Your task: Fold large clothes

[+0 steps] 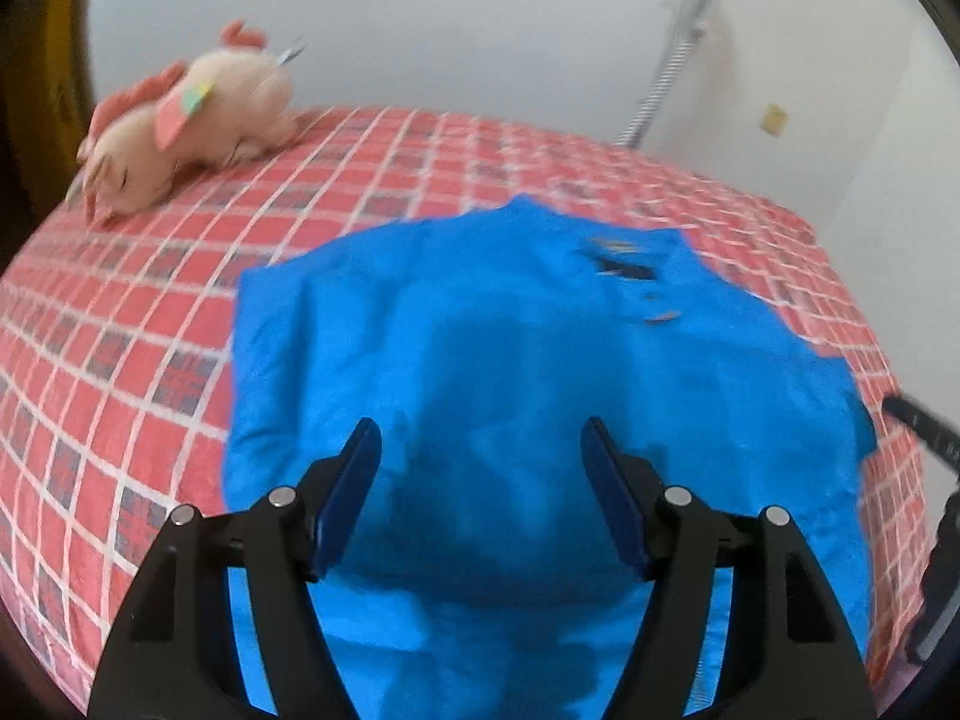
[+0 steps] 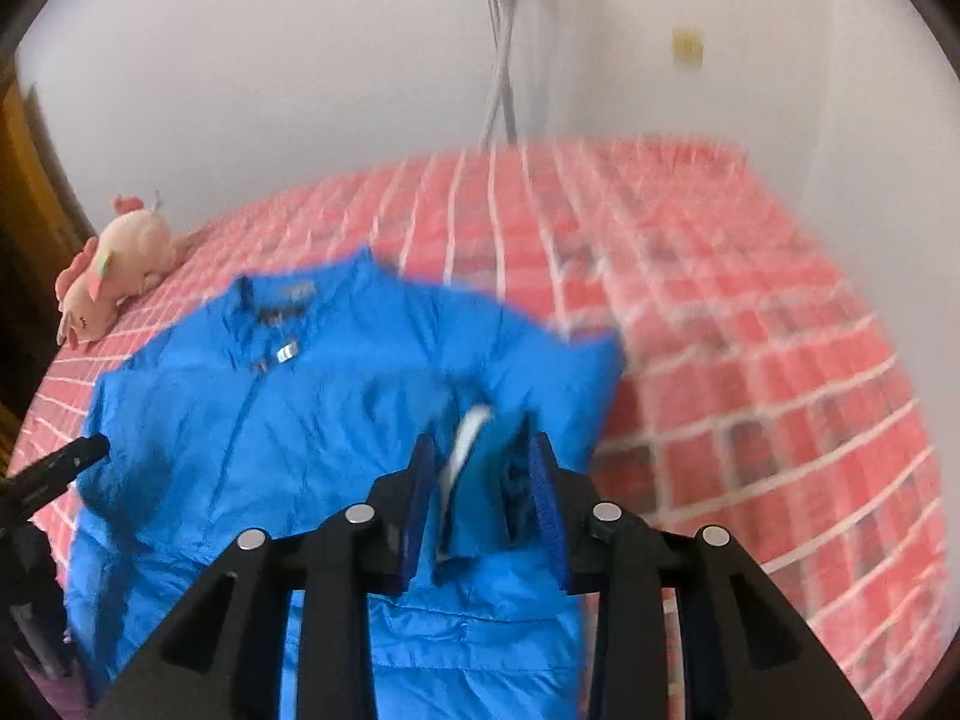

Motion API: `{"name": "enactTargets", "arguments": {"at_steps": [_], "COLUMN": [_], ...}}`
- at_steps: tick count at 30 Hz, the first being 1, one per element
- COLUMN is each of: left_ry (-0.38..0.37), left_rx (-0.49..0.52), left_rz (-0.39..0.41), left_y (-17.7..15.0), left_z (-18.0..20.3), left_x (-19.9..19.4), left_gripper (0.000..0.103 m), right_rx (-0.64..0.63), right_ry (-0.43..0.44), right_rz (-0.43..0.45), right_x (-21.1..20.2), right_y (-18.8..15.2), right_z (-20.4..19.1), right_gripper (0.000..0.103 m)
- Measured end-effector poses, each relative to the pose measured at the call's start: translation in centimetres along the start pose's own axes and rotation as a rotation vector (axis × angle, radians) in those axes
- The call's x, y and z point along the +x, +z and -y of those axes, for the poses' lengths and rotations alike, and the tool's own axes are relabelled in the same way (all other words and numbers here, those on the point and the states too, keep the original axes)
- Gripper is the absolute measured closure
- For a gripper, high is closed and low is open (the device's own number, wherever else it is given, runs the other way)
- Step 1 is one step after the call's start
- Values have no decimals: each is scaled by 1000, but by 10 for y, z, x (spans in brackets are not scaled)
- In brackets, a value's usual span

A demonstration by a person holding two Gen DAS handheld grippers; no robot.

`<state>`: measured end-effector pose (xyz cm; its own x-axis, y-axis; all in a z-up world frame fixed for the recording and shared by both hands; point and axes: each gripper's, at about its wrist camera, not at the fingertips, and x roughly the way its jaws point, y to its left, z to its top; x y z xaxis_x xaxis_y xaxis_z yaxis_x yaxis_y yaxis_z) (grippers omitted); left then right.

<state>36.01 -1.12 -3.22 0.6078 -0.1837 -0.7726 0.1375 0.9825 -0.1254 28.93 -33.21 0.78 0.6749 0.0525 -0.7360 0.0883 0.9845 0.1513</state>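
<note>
Jacket (image 1: pixel 492 360) lies beneath wide-open left gripper (image 1: pixel 480 456); right gripper (image 2: pixel 483 480) loosely straddles its cuff.

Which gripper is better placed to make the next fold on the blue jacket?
Probably the right gripper: a fold of the blue jacket, likely a sleeve, already sits between its part-open jaws. The left gripper hangs wide open over the jacket's middle, with no edge between its jaws.

We see our right gripper (image 2: pixel 485 456) over a blue jacket (image 2: pixel 288 420) on the red checked bed (image 2: pixel 750 372). A fold of the jacket's fabric sits between its parted jaws.
</note>
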Motion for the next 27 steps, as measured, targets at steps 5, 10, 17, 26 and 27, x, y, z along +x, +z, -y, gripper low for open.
{"name": "enactTargets", "arguments": {"at_steps": [5,10,17,26,27], "left_ry": [-33,17,38,-15,-22], "left_rx": [70,95,124,66,54], "left_rz": [-43,-115,-139,-64,-69], "left_y": [-16,-28,-31,2,9], "left_z": [29,32,31,19,16], "left_x": [10,39,52,25,29], "left_gripper": [35,35,34,33,33], "right_rx": [-97,-140,-112,-89,-86], "right_ry": [152,106,139,102,100], "right_rz": [-118,-212,-264,-85,-86], "right_x": [19,54,83,46,51], "right_y": [-17,-33,-45,0,6], "right_z": [-46,-62,-55,-38,-36], "right_gripper": [69,69,71,65,65]}}
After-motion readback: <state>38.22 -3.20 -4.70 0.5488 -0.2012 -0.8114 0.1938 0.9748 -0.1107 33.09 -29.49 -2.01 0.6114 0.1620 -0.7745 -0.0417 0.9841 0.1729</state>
